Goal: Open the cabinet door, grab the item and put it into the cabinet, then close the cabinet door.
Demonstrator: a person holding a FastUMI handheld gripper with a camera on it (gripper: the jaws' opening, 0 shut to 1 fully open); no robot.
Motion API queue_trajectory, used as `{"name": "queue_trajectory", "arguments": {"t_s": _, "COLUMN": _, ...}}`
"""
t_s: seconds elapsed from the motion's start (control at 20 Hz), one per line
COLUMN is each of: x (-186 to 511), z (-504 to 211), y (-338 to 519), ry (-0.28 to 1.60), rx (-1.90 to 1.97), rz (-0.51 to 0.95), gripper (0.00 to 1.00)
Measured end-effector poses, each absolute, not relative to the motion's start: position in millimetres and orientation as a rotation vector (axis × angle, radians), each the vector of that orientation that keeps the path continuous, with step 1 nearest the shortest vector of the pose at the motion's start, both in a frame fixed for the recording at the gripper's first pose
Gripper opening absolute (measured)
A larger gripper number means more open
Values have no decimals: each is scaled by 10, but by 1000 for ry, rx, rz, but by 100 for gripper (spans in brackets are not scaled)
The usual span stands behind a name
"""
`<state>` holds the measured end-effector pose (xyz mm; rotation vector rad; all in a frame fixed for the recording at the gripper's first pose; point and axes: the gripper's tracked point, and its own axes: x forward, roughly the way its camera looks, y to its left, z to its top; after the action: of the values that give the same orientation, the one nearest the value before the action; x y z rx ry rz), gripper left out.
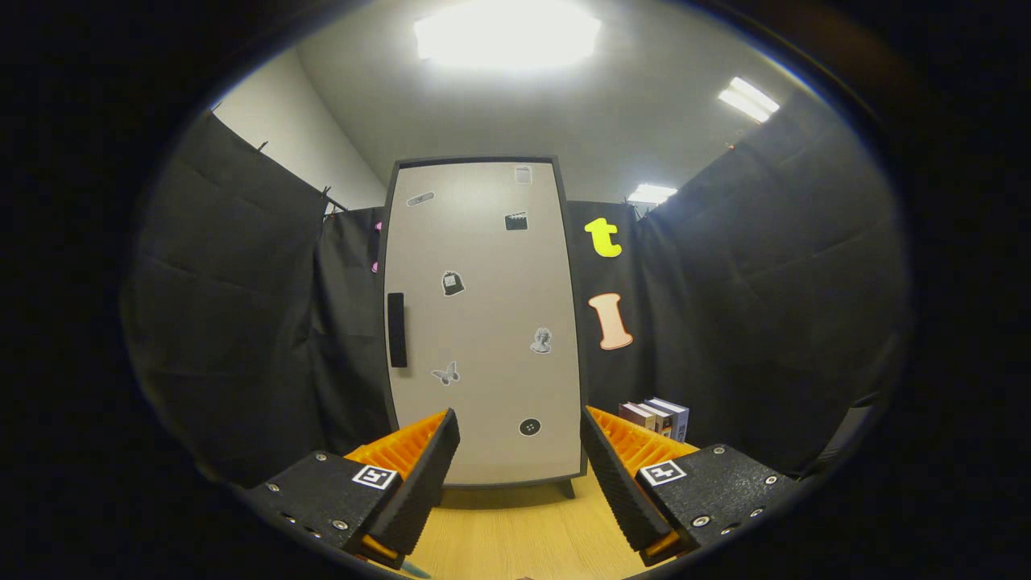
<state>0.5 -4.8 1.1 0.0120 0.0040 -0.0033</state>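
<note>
The gripper (519,451) is wide open and empty, facing the closed cabinet door (483,322) beyond its fingers, so opening is the step in hand: reach for the dark handle (396,329), while the books (656,416) wait beside the cabinet.

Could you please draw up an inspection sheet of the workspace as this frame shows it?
Surface: light wooden tabletop, bare between the fingers.
Job's things: cabinet stands upright beyond the fingers, its door shut; dark handle on the door's left edge; small stickers on the door. The item to store cannot be identified.
Clutter: books standing right of the cabinet, beyond the right finger.
Grippers: claw open, fingers spread, holding nothing, short of the cabinet.
Cables: nothing seen.
Surroundings: black cloth wall behind and on both sides; lit ceiling lights overhead.
</note>
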Motion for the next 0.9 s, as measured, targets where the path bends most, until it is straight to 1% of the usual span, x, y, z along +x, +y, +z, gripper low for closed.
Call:
{"name": "queue_trajectory", "arguments": {"t_s": 0.35, "x": 252, "z": 304, "y": 46, "ry": -17, "rx": 30, "rz": 24, "gripper": 93}}
{"name": "queue_trajectory", "arguments": {"t_s": 0.5, "x": 444, "z": 467, "y": 127, "ry": -36, "rx": 24, "rz": 43, "gripper": 93}}
{"name": "queue_trajectory", "arguments": {"t_s": 0.9, "x": 1070, "z": 653, "y": 538, "ry": -9, "rx": 80, "rz": 133, "gripper": 93}}
